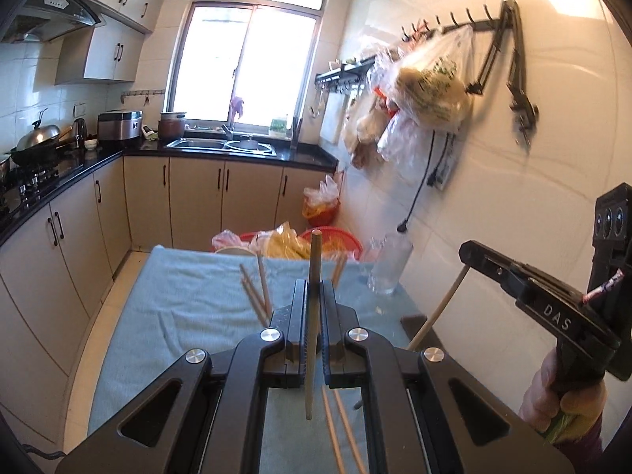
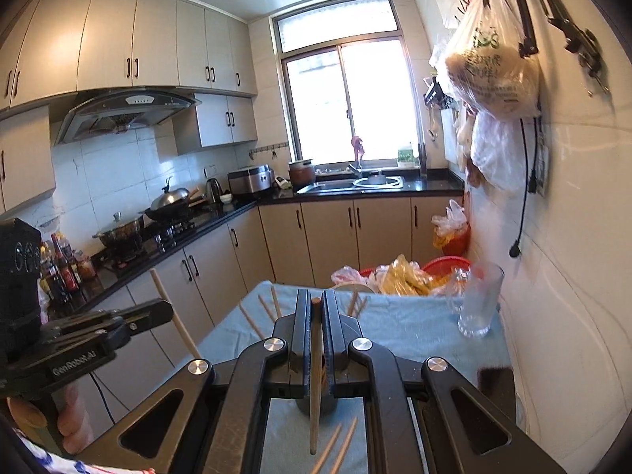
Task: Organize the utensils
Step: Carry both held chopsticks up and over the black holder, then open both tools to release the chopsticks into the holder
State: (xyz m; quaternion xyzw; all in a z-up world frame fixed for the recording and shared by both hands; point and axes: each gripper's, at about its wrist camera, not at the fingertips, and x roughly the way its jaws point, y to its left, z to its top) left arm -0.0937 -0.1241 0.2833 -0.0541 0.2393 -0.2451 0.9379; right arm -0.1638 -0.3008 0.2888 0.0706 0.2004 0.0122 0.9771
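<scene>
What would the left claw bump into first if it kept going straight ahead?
Probably nothing on the table: the left claw, shut on a chopstick, points over the blue cloth toward the red basins. Depth is unclear.

Table (image 2: 489,379) w/ blue cloth (image 2: 410,331): loose chopsticks (image 1: 252,292), maybe-empty glass (image 2: 480,304)

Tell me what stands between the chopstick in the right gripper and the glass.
Nothing visible. The right gripper is shut on a chopstick; the glass stands ahead to its right on the blue cloth, only bare cloth between.
</scene>
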